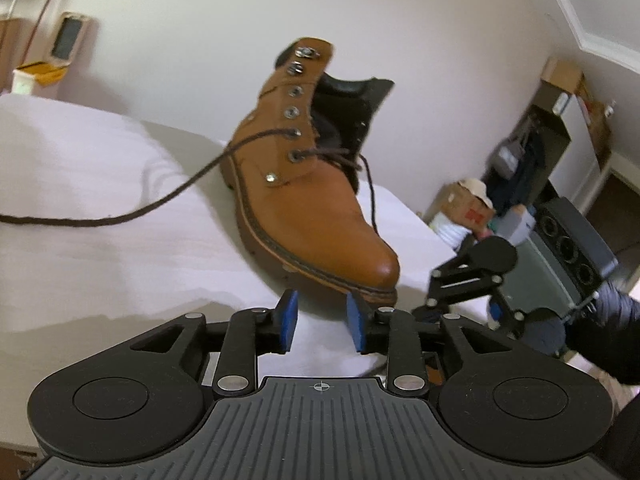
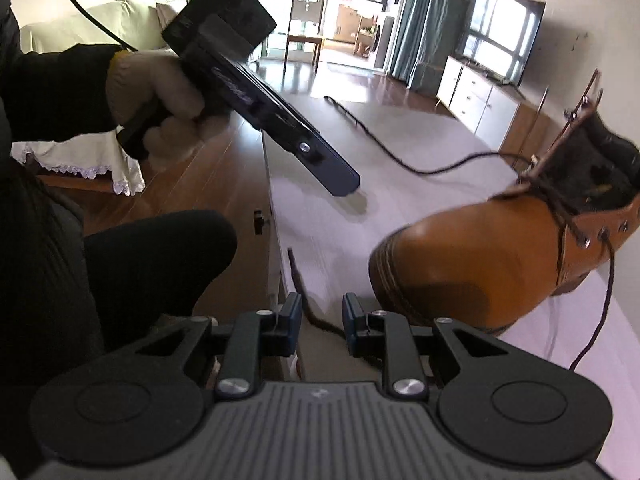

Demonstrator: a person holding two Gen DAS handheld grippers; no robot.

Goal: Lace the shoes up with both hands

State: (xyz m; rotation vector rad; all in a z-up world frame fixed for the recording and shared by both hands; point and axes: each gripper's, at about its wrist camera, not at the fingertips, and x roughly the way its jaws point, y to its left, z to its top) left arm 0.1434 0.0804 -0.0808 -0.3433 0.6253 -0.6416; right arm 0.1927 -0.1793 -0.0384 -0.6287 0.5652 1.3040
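Tan boot (image 1: pixel 316 184) stands on the white table (image 1: pixel 120 260), partly laced. Left gripper (image 1: pixel 322 326) spread, empty. Right gripper (image 2: pixel 318 322) parted astride the loose lace end (image 2: pixel 308 308) — positioned, apparently, to pinch it.

Glossy tan leather boot (image 1: pixel 320 208), metal eyelets (image 1: pixel 294 111)

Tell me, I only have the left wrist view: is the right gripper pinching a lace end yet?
Observer: No. The right gripper is open; the near lace end lies loose between its pads, at the table edge.
Operator: The other lace runs off my picture to the left. Where does it stop?
Observer: It trails from the boot across the white top, and the far lace tip lies free, farther off than the left gripper.
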